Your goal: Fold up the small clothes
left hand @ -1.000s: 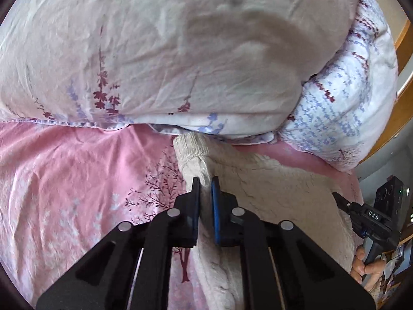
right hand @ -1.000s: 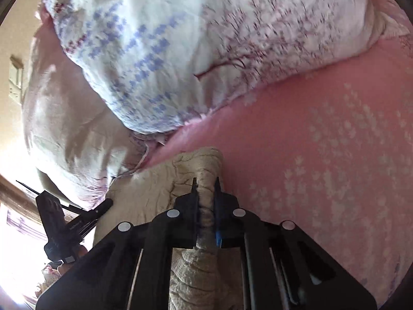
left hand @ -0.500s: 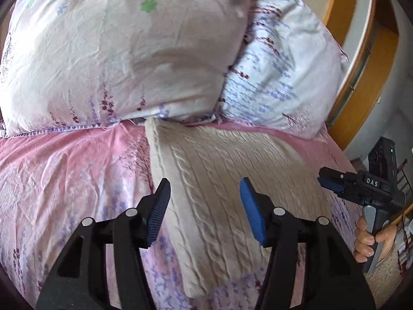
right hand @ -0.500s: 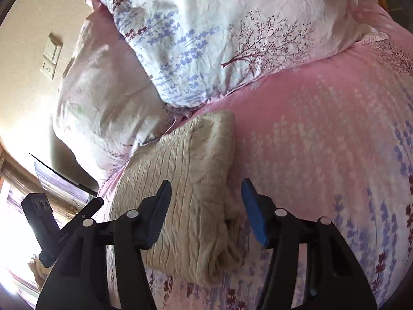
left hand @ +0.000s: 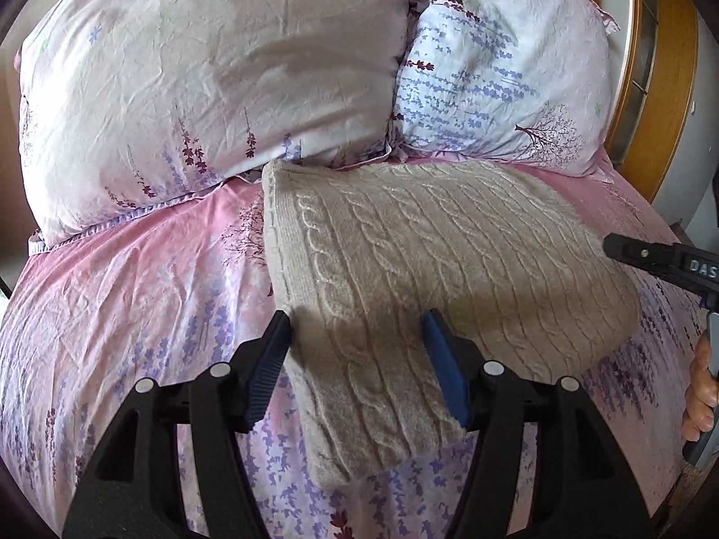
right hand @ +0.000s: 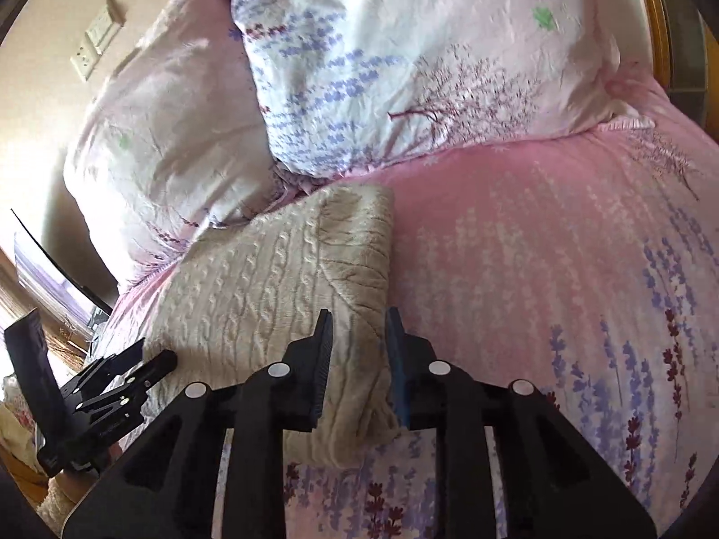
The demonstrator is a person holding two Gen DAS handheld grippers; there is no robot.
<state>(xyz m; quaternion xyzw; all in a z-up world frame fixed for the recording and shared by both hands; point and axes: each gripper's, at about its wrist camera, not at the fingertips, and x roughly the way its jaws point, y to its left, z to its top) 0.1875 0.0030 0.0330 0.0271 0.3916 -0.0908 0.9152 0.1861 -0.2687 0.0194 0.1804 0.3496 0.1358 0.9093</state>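
Note:
A cream cable-knit sweater (left hand: 431,278) lies folded into a rectangle on the pink bed sheet, its far edge against the pillows. It also shows in the right wrist view (right hand: 287,287). My left gripper (left hand: 357,359) is open and empty, held above the sweater's near left part. My right gripper (right hand: 358,355) is partly open and empty, its jaws straddling the sweater's right folded edge without pinching it. The right gripper (left hand: 651,260) shows at the right edge of the left wrist view, and the left gripper (right hand: 112,382) at the lower left of the right wrist view.
Two floral pillows (left hand: 215,85) (left hand: 499,72) stand at the head of the bed behind the sweater. The pink floral sheet (left hand: 135,314) spreads around it. A wooden headboard (left hand: 674,67) is at the right. A wall with a socket (right hand: 96,40) is at the left.
Both grippers let go of the sweater's far corners, opened and pulled back toward me. The right gripper's jaws have since narrowed. The folded sweater stays flat on the bed.

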